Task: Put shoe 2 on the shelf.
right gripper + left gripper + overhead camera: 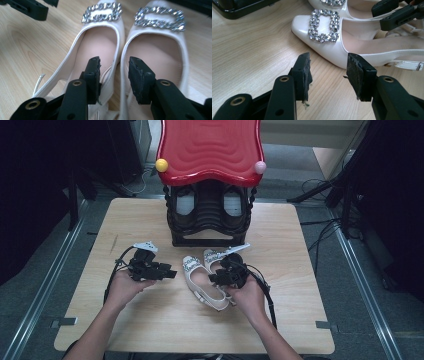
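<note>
While straddling shoes (120, 65), right tool (114, 75) half-open.

high view: above, looking down on table (150, 320) | both tool views: close, low | shared: white shoes (332, 47)

Two white slingback shoes lie side by side, upright on their soles, at the centre of the high view, toes toward the top of the frame. The left shoe (202, 282) and right shoe (214, 258) touch along their inner sides. Each has a squared glossy toe with a rectangular rhinestone buckle (323, 26), a pale pink lining and a thin heel strap (409, 65).
</note>
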The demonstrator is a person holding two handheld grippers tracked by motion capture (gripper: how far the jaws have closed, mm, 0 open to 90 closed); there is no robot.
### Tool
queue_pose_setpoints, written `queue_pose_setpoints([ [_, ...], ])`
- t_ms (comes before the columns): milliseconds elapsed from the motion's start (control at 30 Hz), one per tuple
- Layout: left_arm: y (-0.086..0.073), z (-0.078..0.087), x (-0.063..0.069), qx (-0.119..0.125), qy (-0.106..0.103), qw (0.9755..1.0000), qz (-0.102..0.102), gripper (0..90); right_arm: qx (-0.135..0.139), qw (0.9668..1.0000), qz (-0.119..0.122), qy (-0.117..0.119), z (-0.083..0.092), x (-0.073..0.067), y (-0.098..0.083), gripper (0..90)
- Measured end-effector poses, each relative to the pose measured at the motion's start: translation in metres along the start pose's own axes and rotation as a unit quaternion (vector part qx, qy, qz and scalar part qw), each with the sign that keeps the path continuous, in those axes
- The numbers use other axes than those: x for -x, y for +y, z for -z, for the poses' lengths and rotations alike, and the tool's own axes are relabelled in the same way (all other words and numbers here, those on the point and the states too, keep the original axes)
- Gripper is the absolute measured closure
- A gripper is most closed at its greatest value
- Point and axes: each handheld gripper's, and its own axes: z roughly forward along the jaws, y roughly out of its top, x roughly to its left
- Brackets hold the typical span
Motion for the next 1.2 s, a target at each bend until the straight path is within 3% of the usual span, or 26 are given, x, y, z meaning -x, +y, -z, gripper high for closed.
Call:
queue_pose_setpoints([
  [67,0.000,0.000,0.000,0.000,0.000,1.0000,-0.001,54.3,-0.021,0.9998,0.004,-0.003,-0.010,-0.003,0.001,60.9],
  [300,-0.001,0.002,-0.002,0.002,0.002,1.0000,0.002,54.3,-0.044,0.9988,-0.003,-0.019,-0.015,0.000,0.001,67.8],
  [467,-0.001,0.003,-0.003,0.004,0.004,1.0000,0.003,54.3,-0.050,0.9987,-0.010,-0.012,-0.019,0.003,0.002,71.3],
  [733,-0.001,0.004,-0.004,0.004,0.008,1.0000,0.003,54.6,-0.063,0.9979,0.002,-0.018,-0.017,0.001,0.007,82.8],
  [833,-0.002,0.004,-0.004,0.005,0.009,0.9999,0.004,54.2,-0.065,0.9976,0.006,-0.024,-0.017,-0.001,0.009,84.1],
  [967,-0.002,0.005,-0.006,0.007,0.015,0.9998,0.008,50.2,-0.066,0.9977,-0.004,-0.016,-0.016,0.002,0.009,84.8],
  [1200,-0.003,0.007,-0.010,0.009,0.022,0.9996,0.016,44.5,-0.072,0.9974,0.005,-0.003,-0.012,0.007,0.012,85.2],
])
